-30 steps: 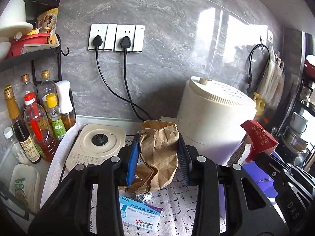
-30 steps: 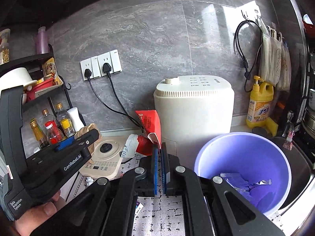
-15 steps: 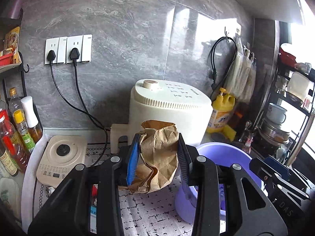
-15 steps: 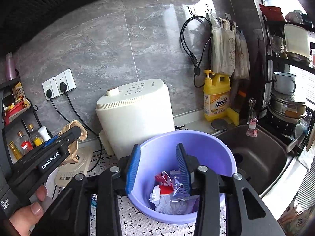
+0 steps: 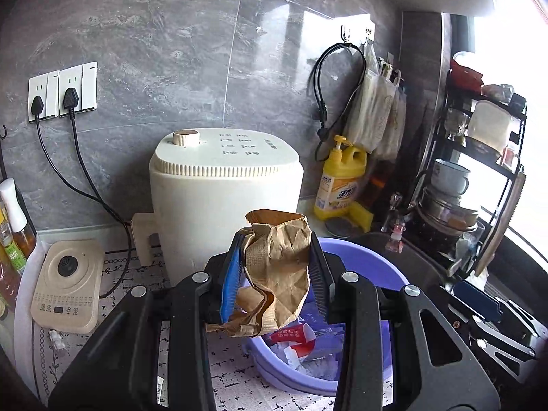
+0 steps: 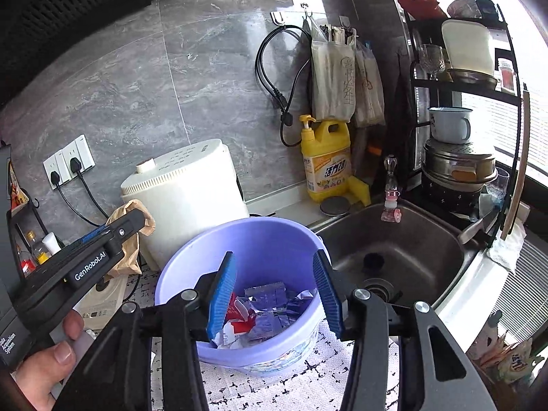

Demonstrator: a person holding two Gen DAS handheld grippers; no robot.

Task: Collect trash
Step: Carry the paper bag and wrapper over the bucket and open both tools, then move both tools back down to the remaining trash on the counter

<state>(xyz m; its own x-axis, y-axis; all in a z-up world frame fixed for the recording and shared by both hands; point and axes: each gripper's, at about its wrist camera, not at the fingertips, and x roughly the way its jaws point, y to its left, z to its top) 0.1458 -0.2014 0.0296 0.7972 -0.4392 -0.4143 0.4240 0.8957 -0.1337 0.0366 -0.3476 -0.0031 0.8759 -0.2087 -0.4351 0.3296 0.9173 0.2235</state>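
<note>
My left gripper (image 5: 274,274) is shut on a crumpled brown paper bag (image 5: 277,270), held above the near left rim of the purple bucket (image 5: 356,267). Red-and-white wrappers (image 5: 294,337) and foil scraps lie in the bucket. In the right wrist view my right gripper (image 6: 274,294) stands open over the purple bucket (image 6: 260,239), nothing between its blue pads; red wrappers (image 6: 239,318) and foil packets (image 6: 270,298) lie below it. The left gripper (image 6: 113,236) with the brown bag (image 6: 130,236) shows at the left of that view, held by a person's hand (image 6: 44,366).
A cream appliance (image 5: 222,198) stands behind the bucket, with a yellow detergent bottle (image 6: 325,161) and a steel sink (image 6: 404,246) to the right. A dish rack (image 6: 462,109) rises at far right. A small cream cooker (image 5: 66,291) and sauce bottles (image 5: 13,226) sit at left.
Both grippers swung right, from the cooker side to over the purple bucket. The right gripper opened and a red wrapper that was beside it now lies in the bucket. The left keeps the bag.
</note>
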